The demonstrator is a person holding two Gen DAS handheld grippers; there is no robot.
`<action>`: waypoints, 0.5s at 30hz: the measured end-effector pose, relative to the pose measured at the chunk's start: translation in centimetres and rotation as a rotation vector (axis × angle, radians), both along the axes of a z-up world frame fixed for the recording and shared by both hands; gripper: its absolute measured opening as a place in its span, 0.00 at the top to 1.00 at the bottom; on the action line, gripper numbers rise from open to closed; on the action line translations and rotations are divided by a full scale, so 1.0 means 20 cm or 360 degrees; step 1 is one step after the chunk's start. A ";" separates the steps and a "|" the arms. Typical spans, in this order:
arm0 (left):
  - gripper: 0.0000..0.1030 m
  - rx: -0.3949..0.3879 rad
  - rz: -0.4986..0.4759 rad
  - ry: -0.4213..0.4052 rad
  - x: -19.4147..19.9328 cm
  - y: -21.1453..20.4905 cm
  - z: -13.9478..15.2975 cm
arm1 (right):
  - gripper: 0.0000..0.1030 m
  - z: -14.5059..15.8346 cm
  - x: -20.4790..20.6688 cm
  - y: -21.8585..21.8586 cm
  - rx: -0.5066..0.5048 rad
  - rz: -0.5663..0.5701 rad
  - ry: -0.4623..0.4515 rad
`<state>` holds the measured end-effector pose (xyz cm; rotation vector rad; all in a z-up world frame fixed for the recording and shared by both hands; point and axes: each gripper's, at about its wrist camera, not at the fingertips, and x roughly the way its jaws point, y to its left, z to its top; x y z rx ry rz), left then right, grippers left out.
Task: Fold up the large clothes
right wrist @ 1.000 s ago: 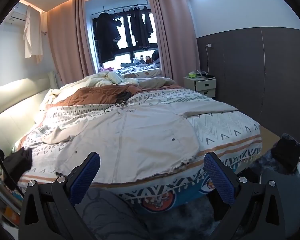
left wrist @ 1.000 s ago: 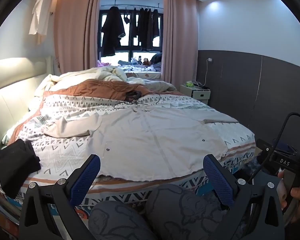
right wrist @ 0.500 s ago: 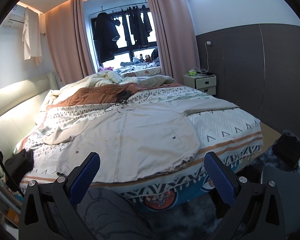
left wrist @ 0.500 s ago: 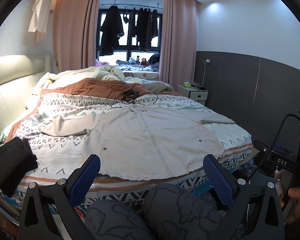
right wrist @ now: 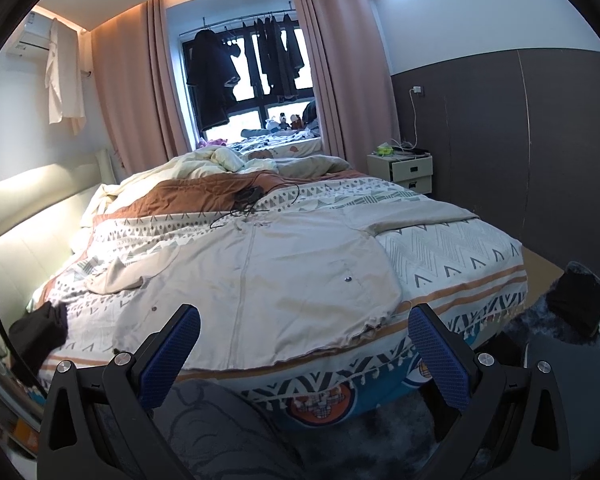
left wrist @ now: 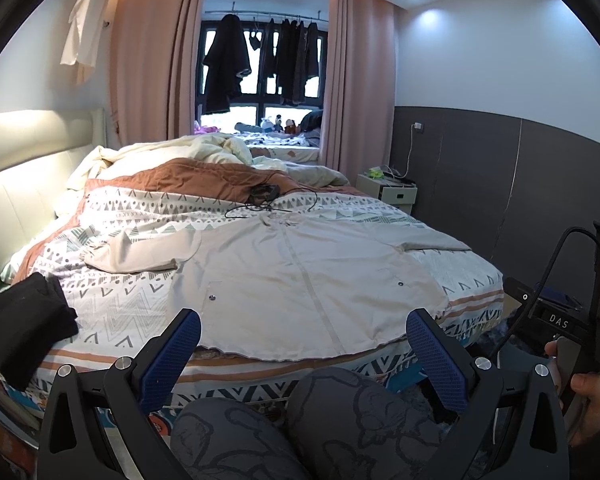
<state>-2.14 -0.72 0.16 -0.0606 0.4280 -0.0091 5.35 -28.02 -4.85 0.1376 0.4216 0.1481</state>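
Pink curtains [left wrist: 148, 60] frame a dark window at the top centre of both views, with dark clothes [left wrist: 224, 68] hanging on a rail across it. Below, a wide bed [left wrist: 100, 304] fills the middle of each frame, covered by a quilt printed with grey zigzags and triangles and edged with orange stripes; a rumpled cream duvet and a rust-brown blanket [left wrist: 204, 178] lie bunched toward the far end.

Spread flat on the near half of the bed is a large beige jacket [left wrist: 300, 280] of smooth, matte cloth, with a straight seam running down its middle and a small metal snap on each side. One sleeve [left wrist: 140, 254] reaches toward the left of the frame in soft wrinkles; the other lies toward the right edge of the bed. Its curved hem hangs just at the mattress edge.

A folded black garment [left wrist: 24, 328] sits at the lower left corner of the bed. A tangle of thin black cable [left wrist: 264, 196] lies beyond the collar.

The left gripper [left wrist: 303, 354] and the right gripper [right wrist: 303, 356] both hover short of the bed, their blue textured pads spread wide, holding nothing. Grey patterned trouser knees [left wrist: 339, 412] show at the bottom of the left view, and a hand [left wrist: 587, 396] grips a black handle at lower right.
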 end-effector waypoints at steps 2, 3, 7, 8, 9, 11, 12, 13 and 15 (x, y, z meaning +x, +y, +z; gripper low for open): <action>0.00 -0.0001 0.0002 -0.0001 0.00 0.00 0.00 | 0.00 -0.01 0.01 0.00 -0.0003 -0.0001 0.0008; 0.00 -0.0003 0.0002 -0.0002 0.00 0.00 0.00 | 0.00 -0.01 0.01 0.00 -0.0001 0.0000 0.0012; 0.00 -0.0015 0.0006 0.0000 0.00 0.00 0.00 | 0.00 -0.02 0.02 -0.01 0.0012 0.0002 0.0017; 0.00 -0.0018 0.0004 0.0000 0.00 0.00 0.00 | 0.00 -0.02 0.02 -0.01 0.0014 0.0001 0.0018; 0.00 -0.0018 0.0004 -0.0002 0.00 0.00 0.00 | 0.00 -0.02 0.02 -0.01 0.0016 0.0002 0.0018; 0.00 -0.0015 0.0010 -0.0001 -0.01 0.00 0.00 | 0.00 -0.02 0.02 -0.01 0.0020 0.0004 0.0018; 0.00 -0.0015 0.0011 -0.0001 -0.01 0.00 0.00 | 0.00 -0.02 0.02 -0.01 0.0022 0.0005 0.0018; 0.00 -0.0016 0.0013 -0.0001 -0.01 0.00 0.01 | 0.00 -0.02 0.02 -0.01 0.0022 0.0005 0.0018; 0.00 -0.0014 0.0015 -0.0005 -0.01 0.00 0.01 | 0.00 -0.03 0.02 -0.02 0.0022 0.0007 0.0019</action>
